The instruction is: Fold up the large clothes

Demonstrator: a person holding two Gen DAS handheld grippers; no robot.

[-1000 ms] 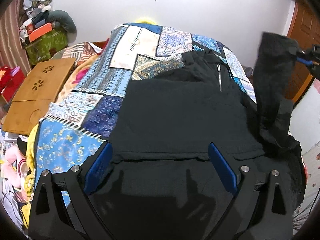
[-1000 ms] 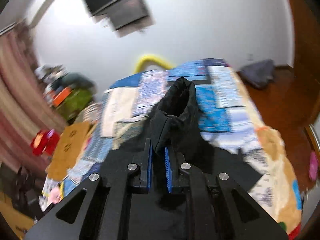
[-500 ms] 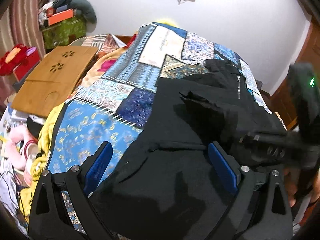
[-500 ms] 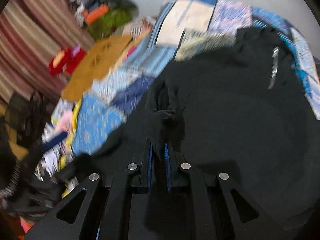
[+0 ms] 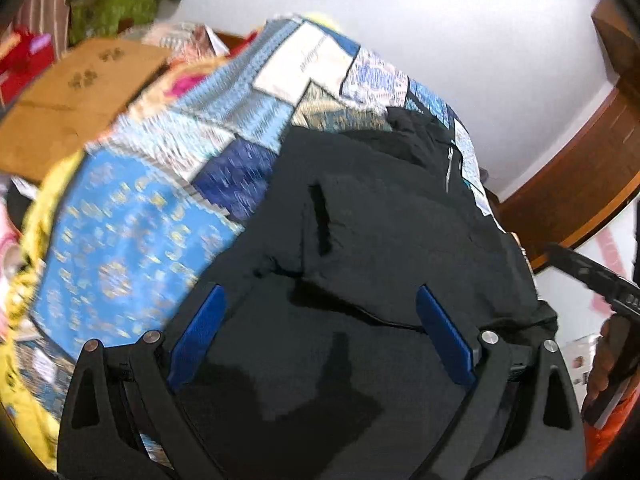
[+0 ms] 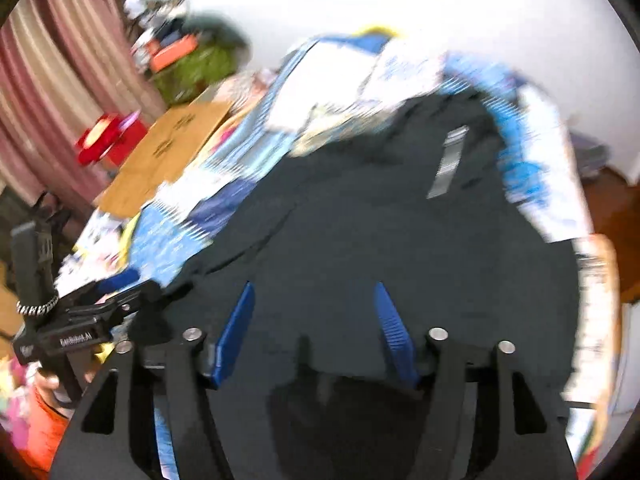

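Left wrist view, black garment [image 5: 380,240] on patchwork bedspread [image 5: 132,240], white wall [image 5: 480,60], both hand-held grippers open, empty.

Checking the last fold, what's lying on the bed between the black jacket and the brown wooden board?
Only the blue patchwork quilt lies between the black jacket and the wooden board; the left wrist view shows it best.

Left gripper [image 5: 316,316] jaws closing slightly; right gripper [image 6: 314,316] jaws opening, empty.
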